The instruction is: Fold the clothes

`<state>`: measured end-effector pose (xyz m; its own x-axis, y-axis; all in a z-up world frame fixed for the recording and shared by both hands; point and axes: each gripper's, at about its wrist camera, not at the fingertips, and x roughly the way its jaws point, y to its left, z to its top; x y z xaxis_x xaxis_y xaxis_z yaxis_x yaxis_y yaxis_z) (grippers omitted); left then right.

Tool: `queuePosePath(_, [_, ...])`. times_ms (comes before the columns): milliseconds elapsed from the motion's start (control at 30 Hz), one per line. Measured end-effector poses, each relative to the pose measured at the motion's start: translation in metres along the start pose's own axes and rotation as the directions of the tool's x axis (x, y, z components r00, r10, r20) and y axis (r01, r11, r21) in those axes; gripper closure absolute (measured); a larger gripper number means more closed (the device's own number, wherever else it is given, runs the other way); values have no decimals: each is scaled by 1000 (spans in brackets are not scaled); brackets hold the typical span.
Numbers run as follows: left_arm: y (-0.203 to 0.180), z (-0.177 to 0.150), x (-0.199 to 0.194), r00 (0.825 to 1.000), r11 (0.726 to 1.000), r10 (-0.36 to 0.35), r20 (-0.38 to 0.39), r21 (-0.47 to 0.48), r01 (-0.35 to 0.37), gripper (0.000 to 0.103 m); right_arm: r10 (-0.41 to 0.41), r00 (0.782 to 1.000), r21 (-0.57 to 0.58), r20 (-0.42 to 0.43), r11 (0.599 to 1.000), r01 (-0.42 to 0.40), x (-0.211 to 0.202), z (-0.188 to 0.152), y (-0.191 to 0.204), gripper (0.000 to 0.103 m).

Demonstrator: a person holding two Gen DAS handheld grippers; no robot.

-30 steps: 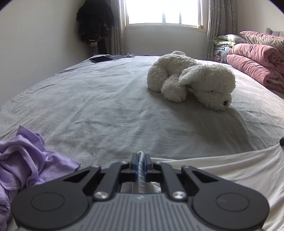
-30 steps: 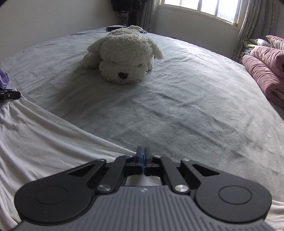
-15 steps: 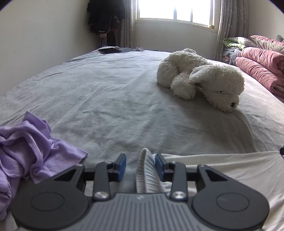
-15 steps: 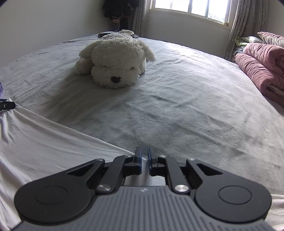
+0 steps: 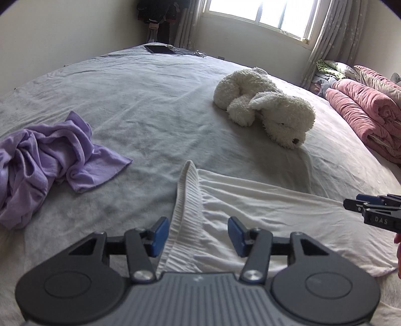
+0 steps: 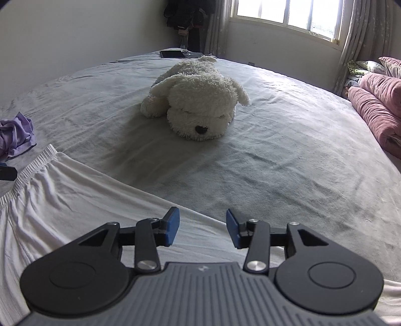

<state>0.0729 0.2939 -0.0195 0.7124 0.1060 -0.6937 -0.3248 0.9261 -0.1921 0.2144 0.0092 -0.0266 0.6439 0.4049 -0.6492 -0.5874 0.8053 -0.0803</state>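
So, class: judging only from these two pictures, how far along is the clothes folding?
Done: the white garment lies spread on the bed, waistband flat. In hand: nothing; the left claw and right claw are both open above it. Left: no fold shows in it yet, and the purple garment sits crumpled beside it, untouched.

Grey bed (image 6: 288,155), bright window (image 6: 285,15) (curtained), pale walls (image 5: 62,32), pink quilts (image 5: 363,112) beside

Bright daylight from the blown-out window (image 5: 260,12); soft shadows; curved, dark-cornered fisheye edges
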Motion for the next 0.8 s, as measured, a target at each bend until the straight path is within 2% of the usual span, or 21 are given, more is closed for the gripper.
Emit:
queuePosePath(200, [0, -11, -3, 998, 998, -54, -36, -38, 53, 57, 33, 999, -34, -27, 999, -34, 1, 3, 20, 50])
queuePosePath(367, [-2, -10, -1, 994, 994, -101, -28, -38, 100, 57, 69, 996, -64, -62, 995, -72, 6, 8, 36, 39])
queuePosePath(567, [2, -15, 8, 990, 992, -125, -67, -34, 123, 57, 101, 991, -153, -88, 982, -113, 19, 17, 62, 30])
queuePosePath(800, [7, -17, 13, 986, 989, -146, -78, -36, 143, 59, 129, 986, -191, -102, 971, -146, 39, 29, 79, 29])
